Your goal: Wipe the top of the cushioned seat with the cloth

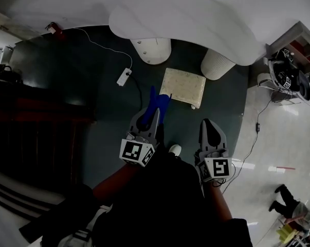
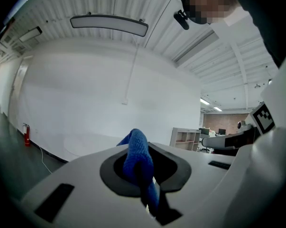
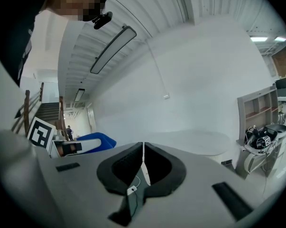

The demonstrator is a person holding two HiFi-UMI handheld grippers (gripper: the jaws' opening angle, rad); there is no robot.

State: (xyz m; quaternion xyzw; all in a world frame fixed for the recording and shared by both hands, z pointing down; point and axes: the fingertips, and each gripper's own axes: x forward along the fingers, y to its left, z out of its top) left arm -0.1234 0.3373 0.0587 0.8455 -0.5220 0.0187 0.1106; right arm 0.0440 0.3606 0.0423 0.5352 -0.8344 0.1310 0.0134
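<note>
The cushioned seat (image 1: pixel 183 86) is a pale square pad on the dark floor, just ahead of me. My left gripper (image 1: pixel 155 113) is shut on a blue cloth (image 1: pixel 156 102), which hangs at the seat's near left corner. In the left gripper view the cloth (image 2: pixel 137 156) bulges up between the closed jaws of the left gripper (image 2: pixel 142 151). My right gripper (image 1: pixel 209 123) is held to the right, short of the seat. Its jaws are pressed together with nothing between them in the right gripper view (image 3: pixel 143 148), where the cloth (image 3: pixel 94 141) shows at the left.
A large white rounded table (image 1: pixel 185 19) stands beyond the seat on two cylindrical bases (image 1: pixel 152 49) (image 1: pixel 217 64). A white power strip (image 1: pixel 124 76) with a cable lies to the left. At the right are a shelf and a chair (image 1: pixel 287 74); a dark cabinet (image 1: pixel 31 112) stands at the left.
</note>
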